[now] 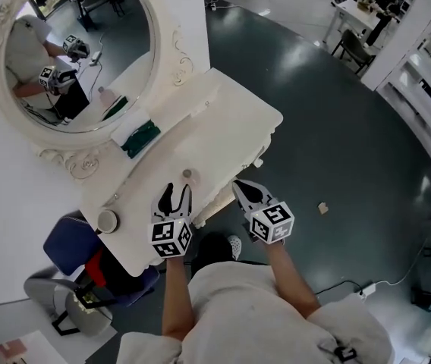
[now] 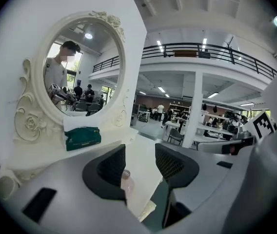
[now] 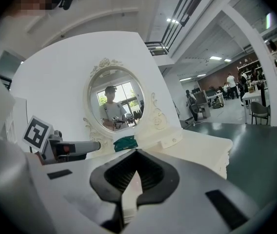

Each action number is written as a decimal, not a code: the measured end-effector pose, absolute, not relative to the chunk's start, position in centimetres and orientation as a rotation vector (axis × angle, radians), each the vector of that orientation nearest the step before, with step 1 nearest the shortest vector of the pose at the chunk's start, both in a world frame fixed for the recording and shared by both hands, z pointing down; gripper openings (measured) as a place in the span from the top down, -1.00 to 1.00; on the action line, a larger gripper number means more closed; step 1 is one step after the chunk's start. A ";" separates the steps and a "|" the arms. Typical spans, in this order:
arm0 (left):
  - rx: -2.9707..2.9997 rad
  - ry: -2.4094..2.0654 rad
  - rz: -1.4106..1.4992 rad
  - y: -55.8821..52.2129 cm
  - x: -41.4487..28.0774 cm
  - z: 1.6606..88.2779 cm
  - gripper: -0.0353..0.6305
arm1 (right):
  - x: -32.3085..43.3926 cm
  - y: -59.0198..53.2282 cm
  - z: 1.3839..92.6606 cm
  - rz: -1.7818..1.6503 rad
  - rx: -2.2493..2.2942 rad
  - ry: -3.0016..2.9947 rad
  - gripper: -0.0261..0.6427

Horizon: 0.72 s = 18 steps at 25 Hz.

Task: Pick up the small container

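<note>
Standing upright on table [image 1: 223, 120]: small container [image 2: 127, 180], just ahead of left gripper [image 2: 139, 165], jaws wide; right gripper [image 3: 135, 165] closed, empty.

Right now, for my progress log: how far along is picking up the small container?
Done: nothing lifted; the small container stands on the white dressing table. In hand: the left gripper is lined up, jaws apart, with the container just ahead of them. Left: move in, close and lift. The right gripper is shut, holding nothing.
</note>
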<state>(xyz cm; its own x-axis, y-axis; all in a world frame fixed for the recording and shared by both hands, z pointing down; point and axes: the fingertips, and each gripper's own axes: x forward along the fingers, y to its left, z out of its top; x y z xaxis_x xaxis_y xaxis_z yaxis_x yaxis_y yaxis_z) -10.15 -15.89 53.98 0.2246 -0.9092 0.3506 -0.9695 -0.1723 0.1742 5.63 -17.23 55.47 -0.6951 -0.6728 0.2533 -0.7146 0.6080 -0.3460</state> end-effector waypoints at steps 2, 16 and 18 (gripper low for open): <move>2.130 -1.750 0.259 -15.6 -10.3 54.5 0.27 | 5.5 -17.0 55.3 0.667 1.167 -2.736 0.88; 2.118 -1.755 0.335 -17.1 -10.4 56.7 0.27 | 5.2 -18.1 56.2 0.682 1.134 -2.741 0.88; 2.115 -1.750 0.343 -17.4 -10.3 57.2 0.27 | 5.2 -18.5 56.3 0.686 1.134 -2.738 0.88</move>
<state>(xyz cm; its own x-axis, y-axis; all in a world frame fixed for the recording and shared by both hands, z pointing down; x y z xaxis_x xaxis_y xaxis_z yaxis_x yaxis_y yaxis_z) -10.30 -17.35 57.16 0.1975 -0.8882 0.4149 -0.9791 -0.1578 0.1284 5.23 -18.51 56.32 -0.7177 -0.6468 0.2578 -0.6919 0.6212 -0.3679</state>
